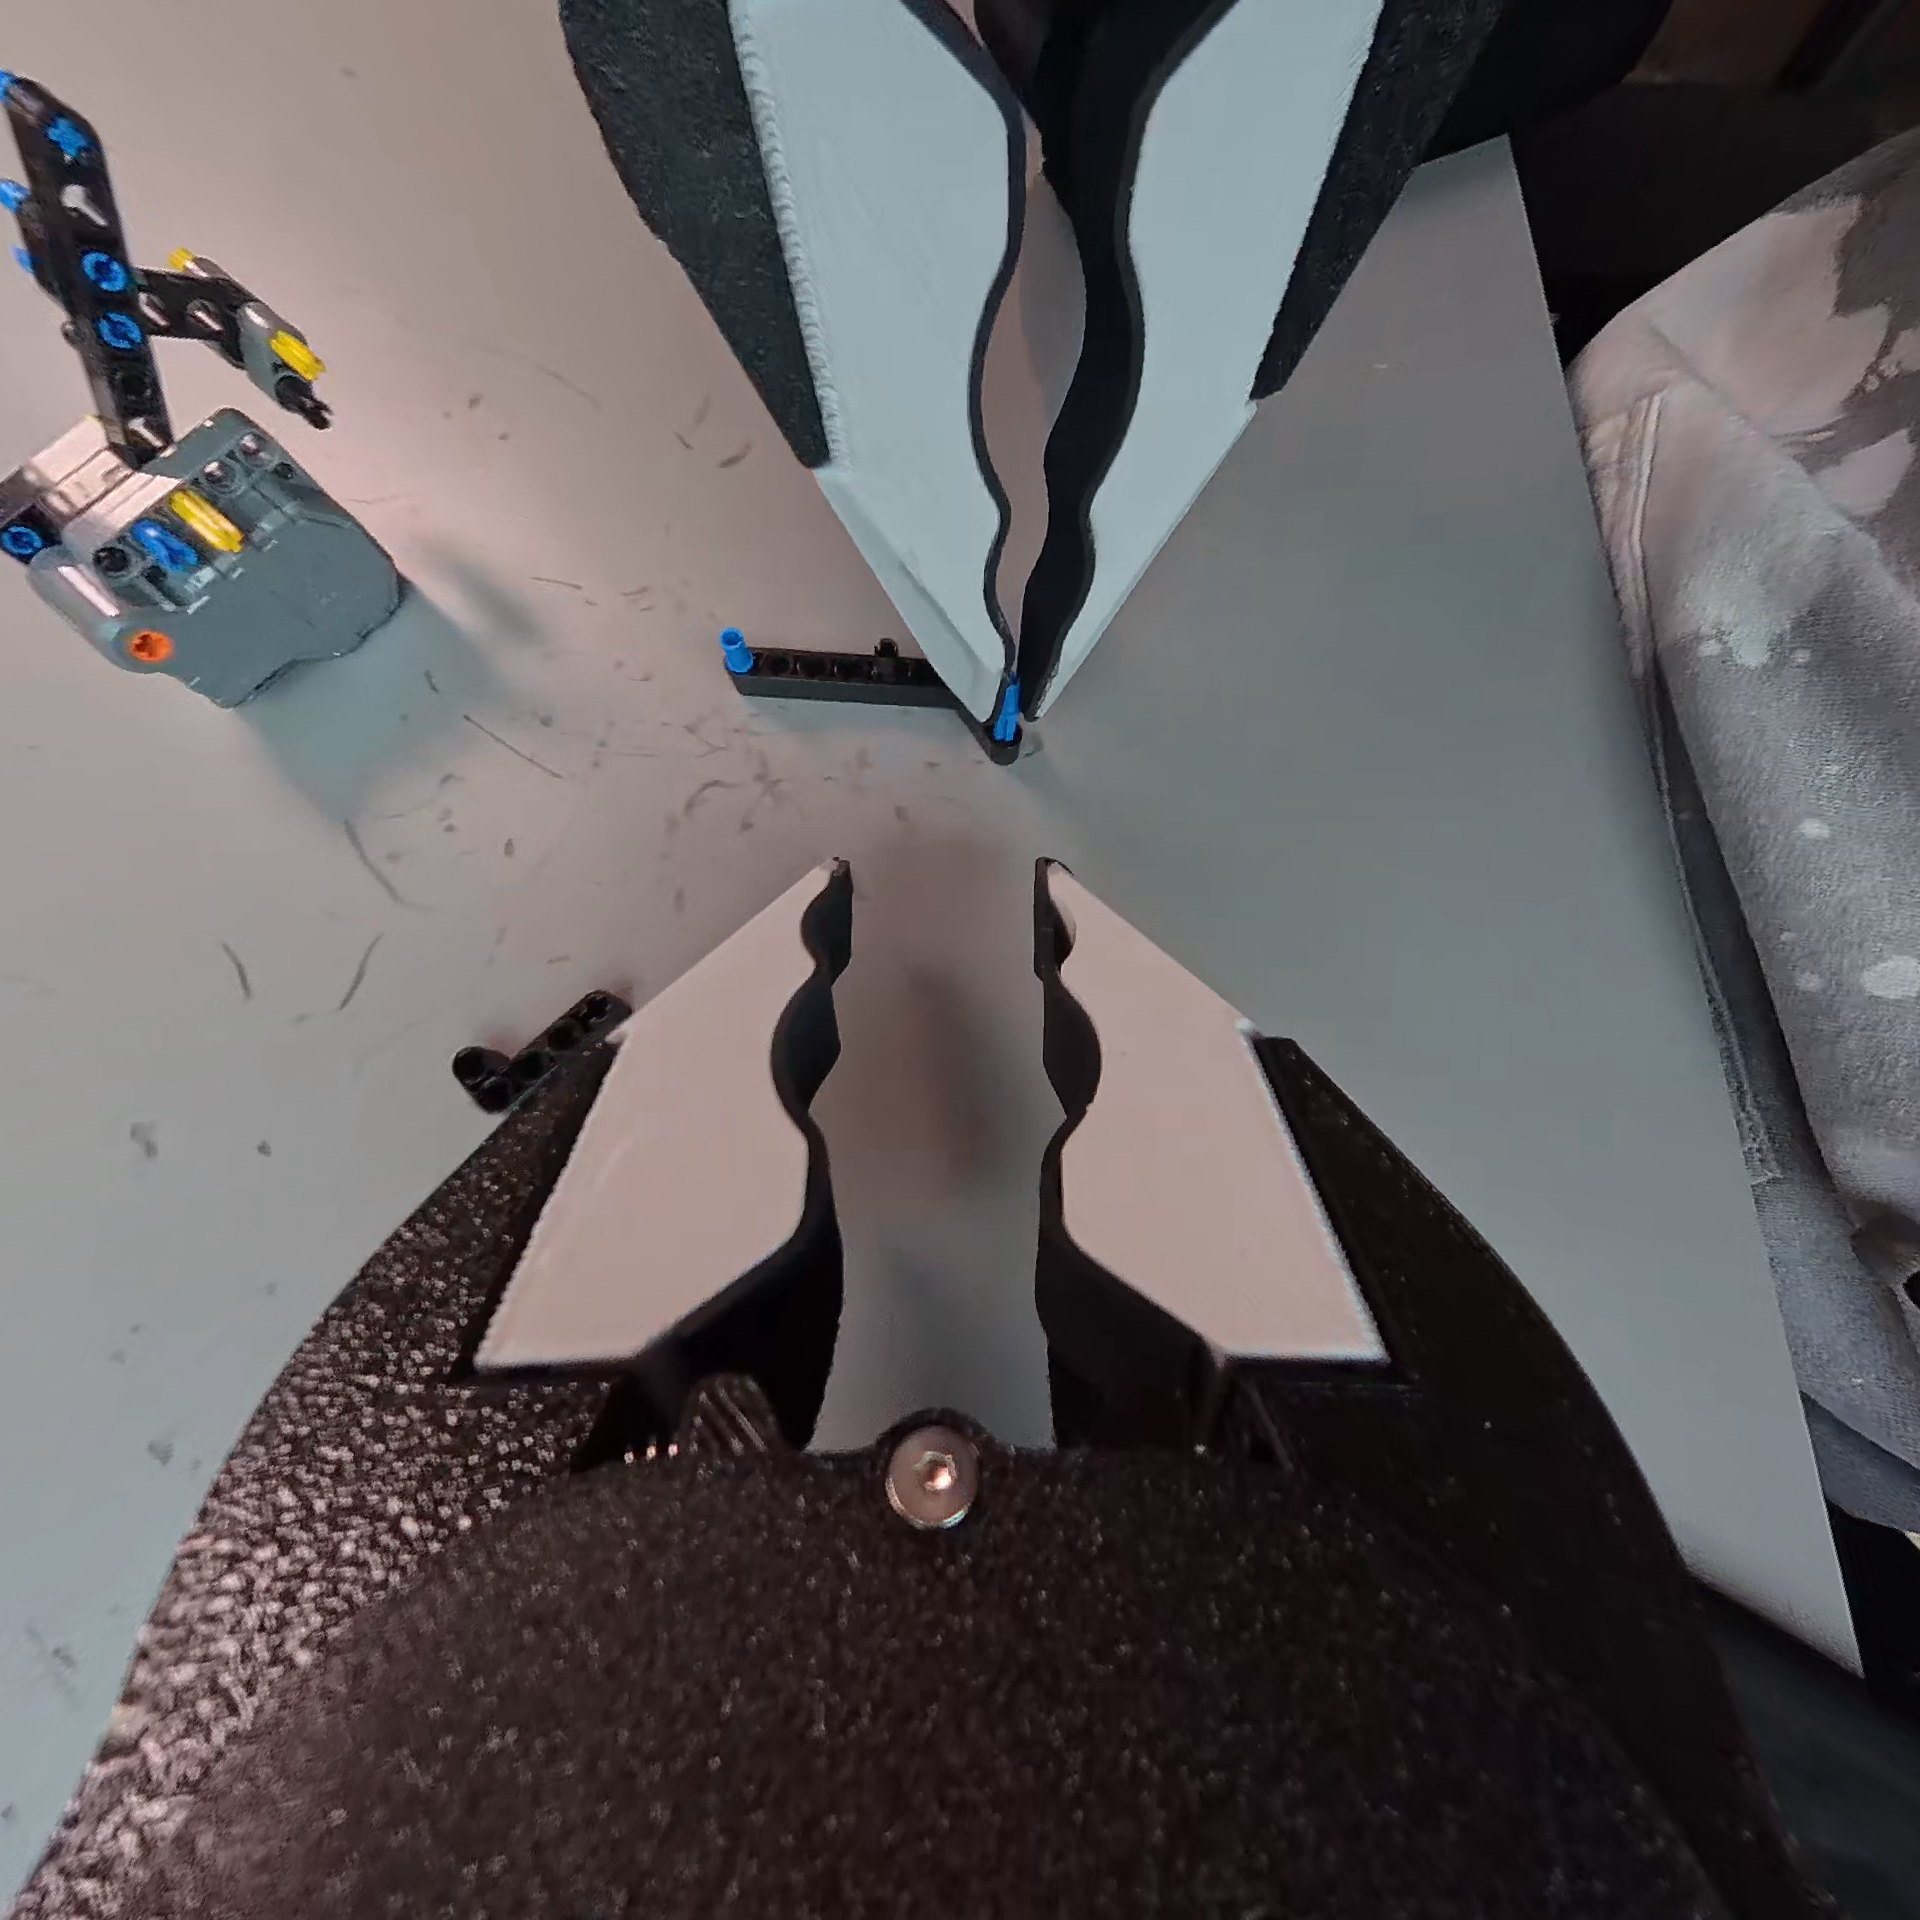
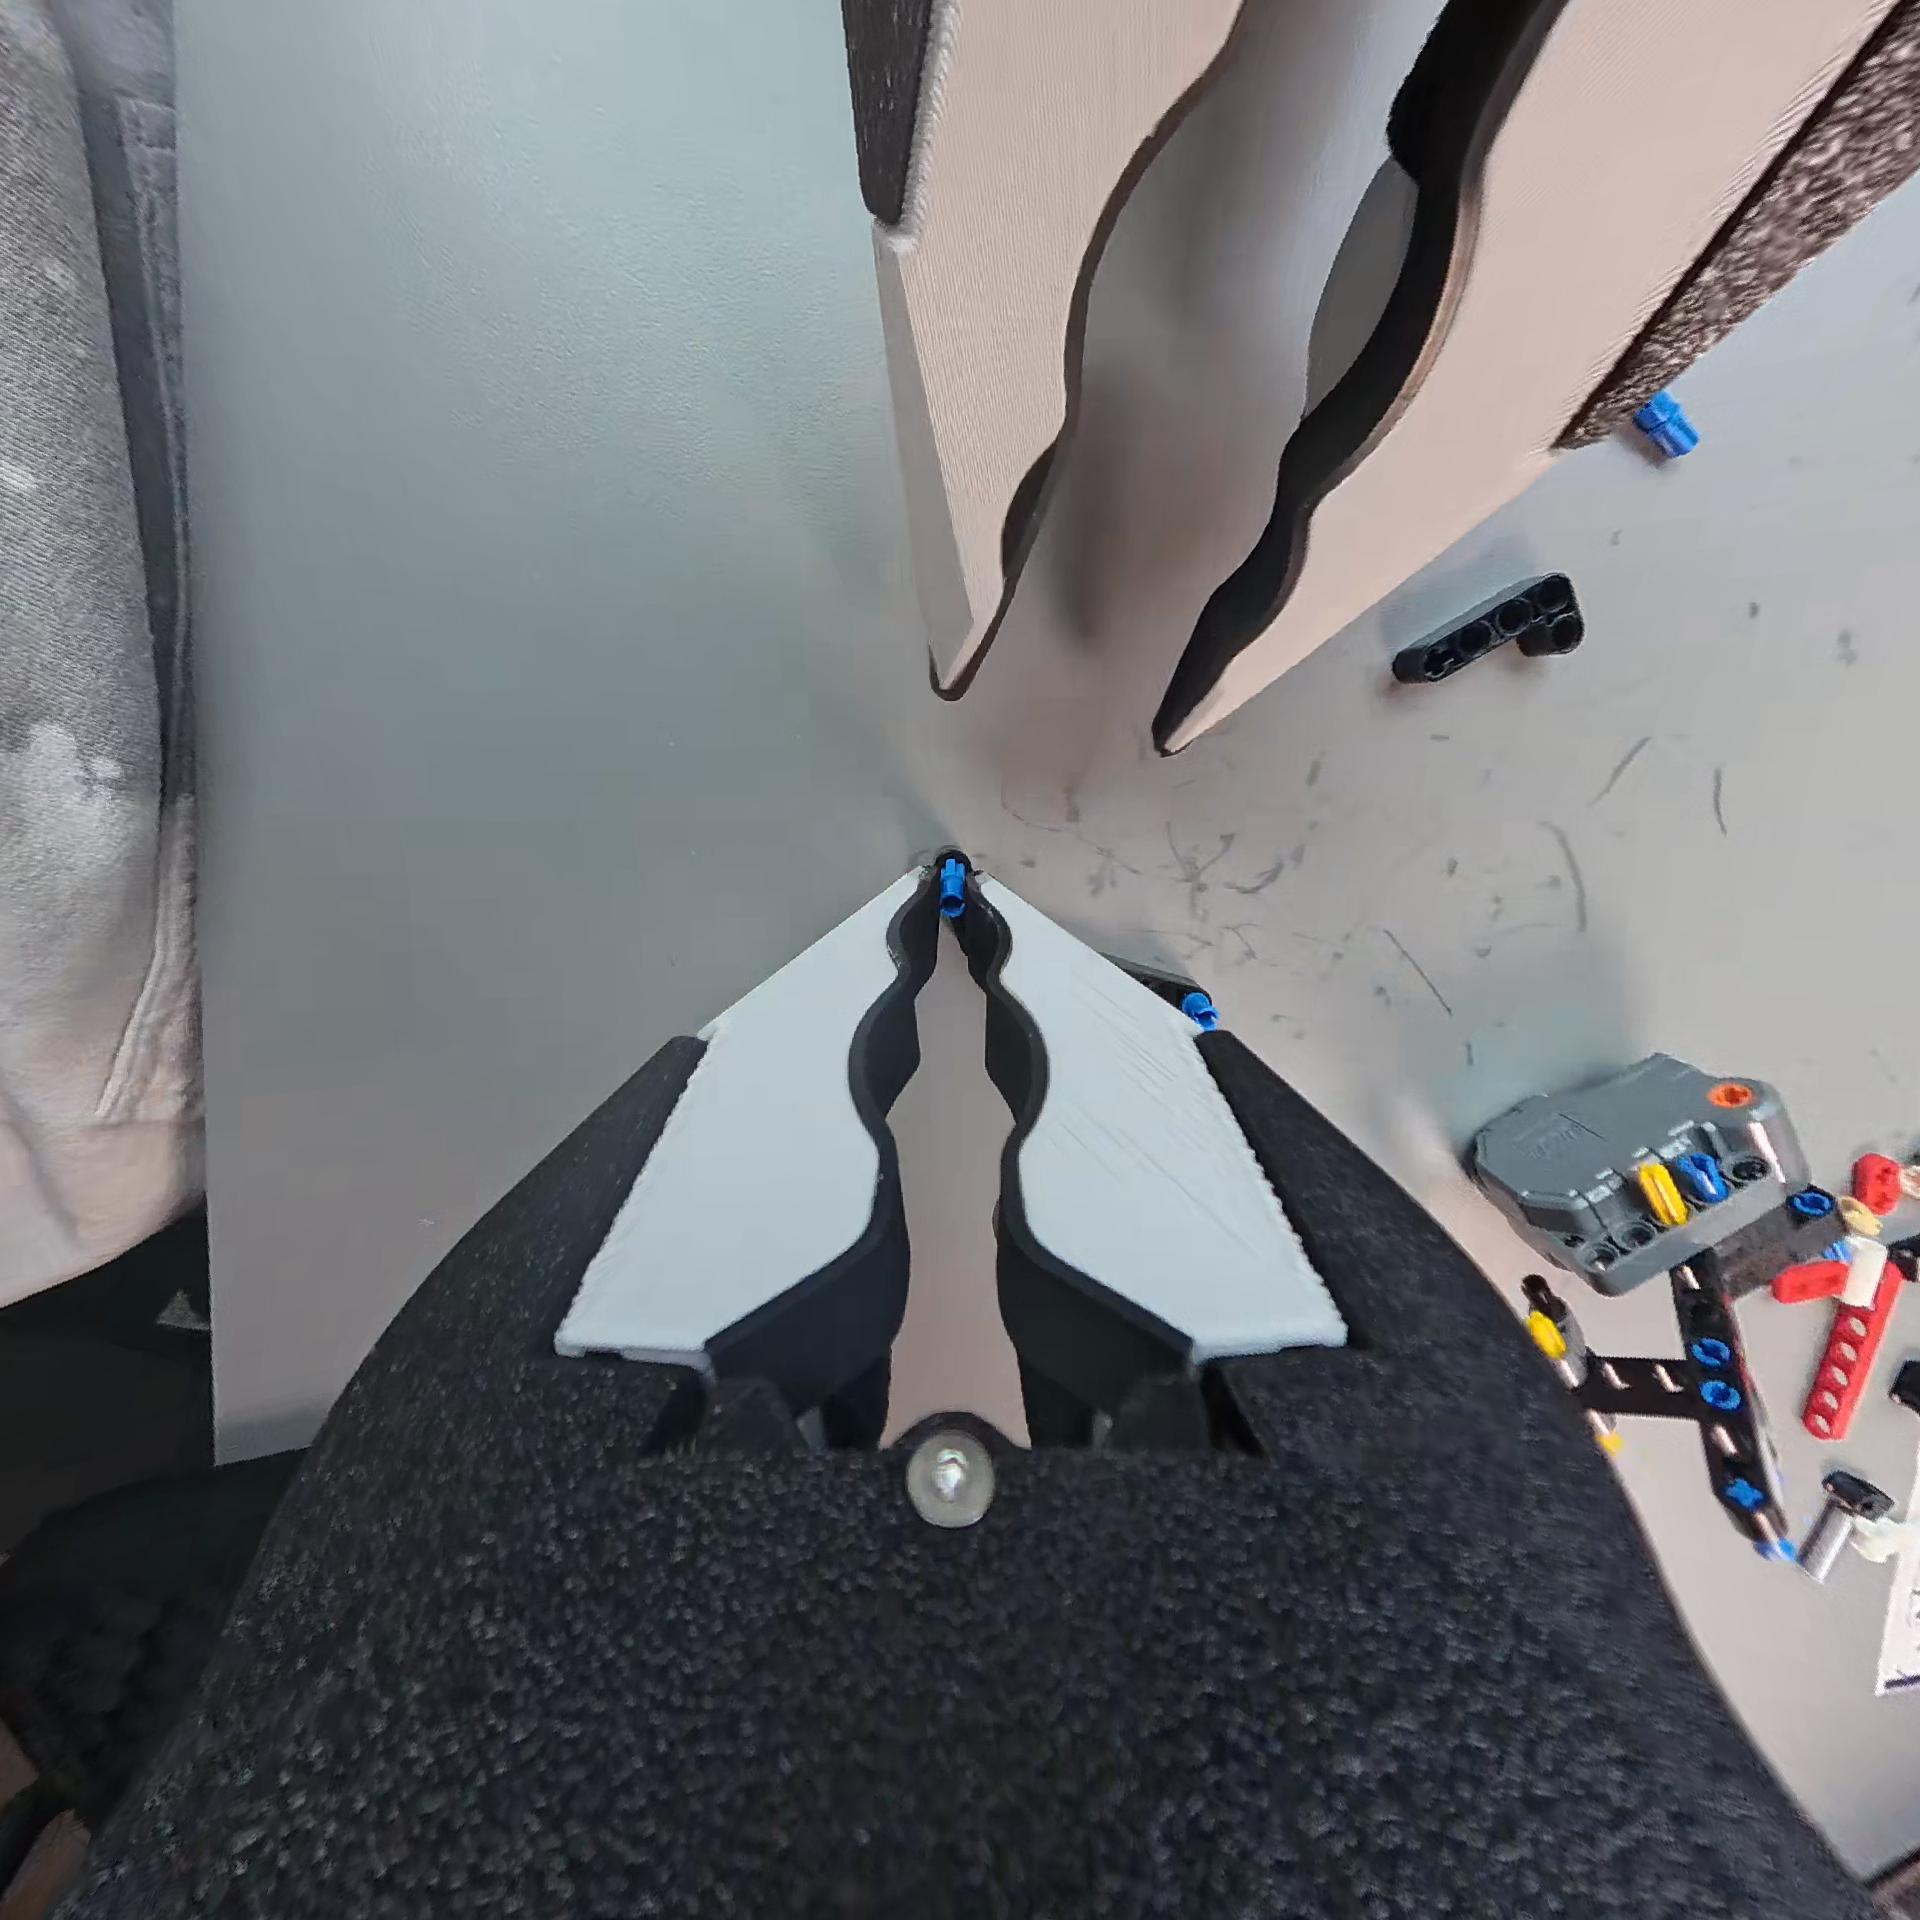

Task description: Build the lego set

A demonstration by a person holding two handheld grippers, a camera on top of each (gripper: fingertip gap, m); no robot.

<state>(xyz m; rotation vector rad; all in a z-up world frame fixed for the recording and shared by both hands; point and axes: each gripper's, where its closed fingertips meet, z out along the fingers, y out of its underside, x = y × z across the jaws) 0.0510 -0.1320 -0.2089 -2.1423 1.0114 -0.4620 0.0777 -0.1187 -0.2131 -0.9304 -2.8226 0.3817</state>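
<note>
Closest in the right wrist view, the right gripper (image 2: 951, 883) pinches a small blue pin (image 2: 951, 891) between its tips, the wavy black rubber pads nearly meeting around it, and holds it down at the end hole of a black beam (image 1: 831, 673) lying flat on the worktop (image 2: 520, 520). Whether the pin is fully seated cannot be told. From the left wrist view, that beam shows a row of round holes and another blue pin (image 1: 735, 649) standing at its far end. The left gripper (image 1: 940, 873) hovers just short of it, jaws moderately apart and holding nothing, its pale printed fingers set in grainy black housing.

A short black L-shaped beam (image 2: 1496, 629) lies loose nearby, and a stray blue pin (image 2: 1665, 424) sits farther out. Beyond, the partly built model (image 2: 1642, 1184) rests on the worktop: a grey, rounded motor block with an orange socket, yellow and blue connectors, and black perforated beams crossing from it. Red beams (image 2: 1849, 1340) and other small pieces lie beside it.

By this evidence the build is early to midway: one sub-assembly exists, the pinned beam is not yet joined to it, and loose parts remain. The matt grey worktop is scuffed with dark marks.
</note>
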